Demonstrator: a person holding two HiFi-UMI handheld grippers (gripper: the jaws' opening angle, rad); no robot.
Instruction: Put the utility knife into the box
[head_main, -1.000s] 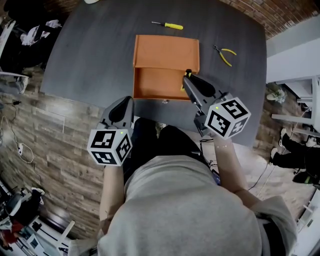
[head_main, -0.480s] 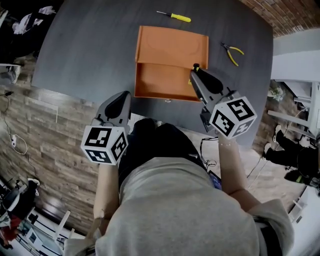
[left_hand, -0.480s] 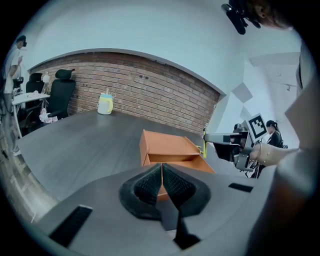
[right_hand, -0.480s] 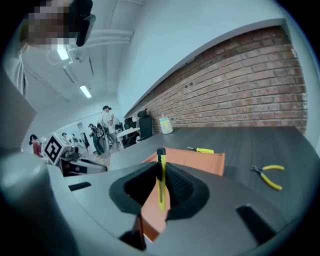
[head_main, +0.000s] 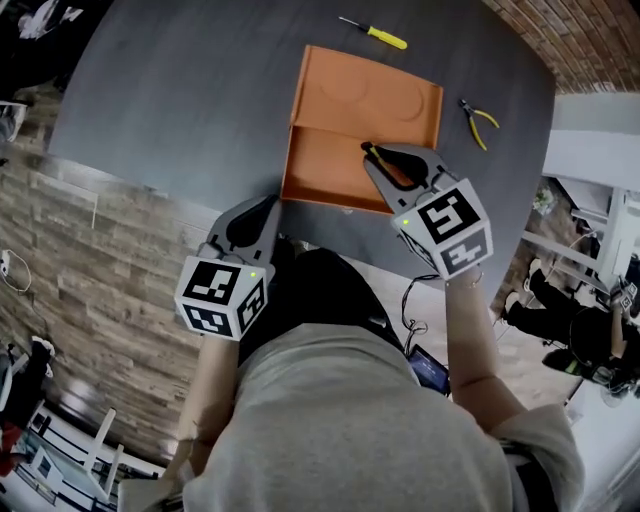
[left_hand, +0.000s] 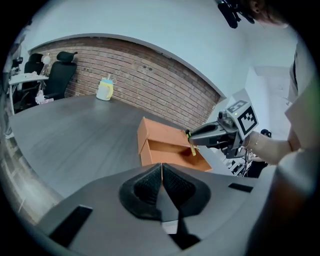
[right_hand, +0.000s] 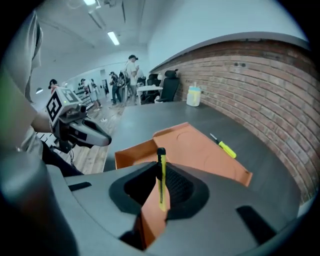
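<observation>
The right gripper (head_main: 372, 153) is clamped on the flat sides of the slim yellow-and-black plastic utility knife (right_hand: 161, 186) (light, stiff, probably slick) above the open orange box (head_main: 322, 172) at upper centre of the head view, while the left gripper (left_hand: 161, 181), jaws together and empty, hangs lower left.
</observation>
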